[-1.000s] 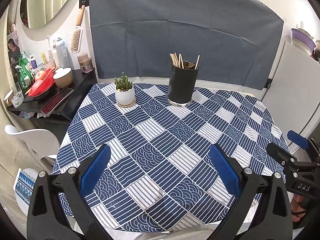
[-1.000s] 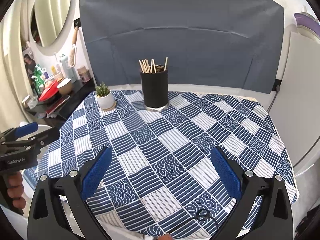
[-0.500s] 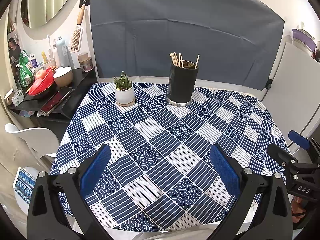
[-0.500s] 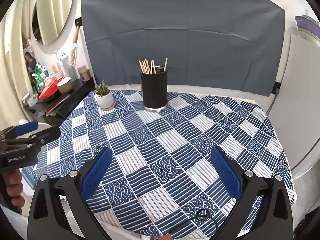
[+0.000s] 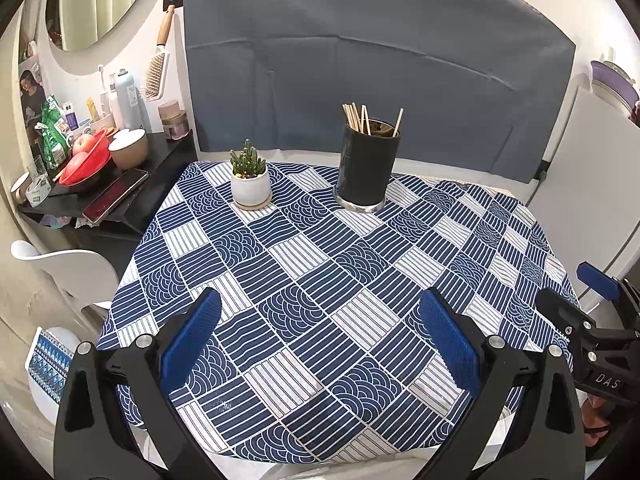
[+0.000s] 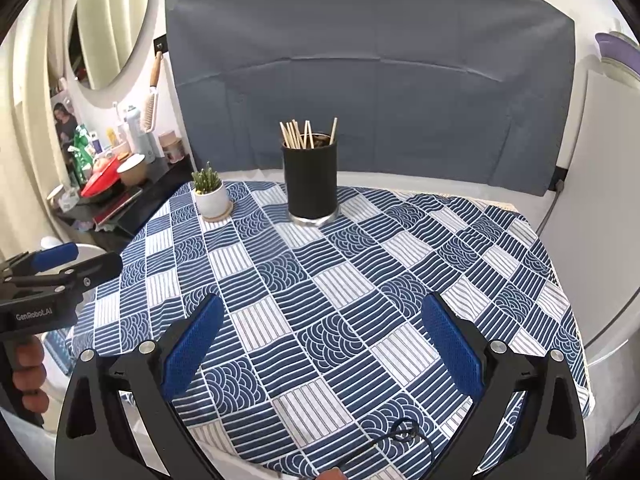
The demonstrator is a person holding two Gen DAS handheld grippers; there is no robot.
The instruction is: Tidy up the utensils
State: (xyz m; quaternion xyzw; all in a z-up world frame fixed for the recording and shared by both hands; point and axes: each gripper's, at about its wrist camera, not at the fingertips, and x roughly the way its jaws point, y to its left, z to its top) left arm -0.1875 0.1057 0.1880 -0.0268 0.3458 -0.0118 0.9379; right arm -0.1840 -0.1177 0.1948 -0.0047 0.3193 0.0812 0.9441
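Grippers gaping, empty; cactus pot (image 5: 251,185) beside chopstick holder (image 5: 366,167).

Both looking forward and down from the near edge of the table (image 5: 320,264), not close to anything on it. Left view sitting further left, catching the right tool (image 5: 600,320) at its right edge. Right view further right, catching the left tool (image 6: 52,276) at its left edge. Same black cup (image 6: 311,184) and small cactus pot (image 5: 250,184) far back in both.
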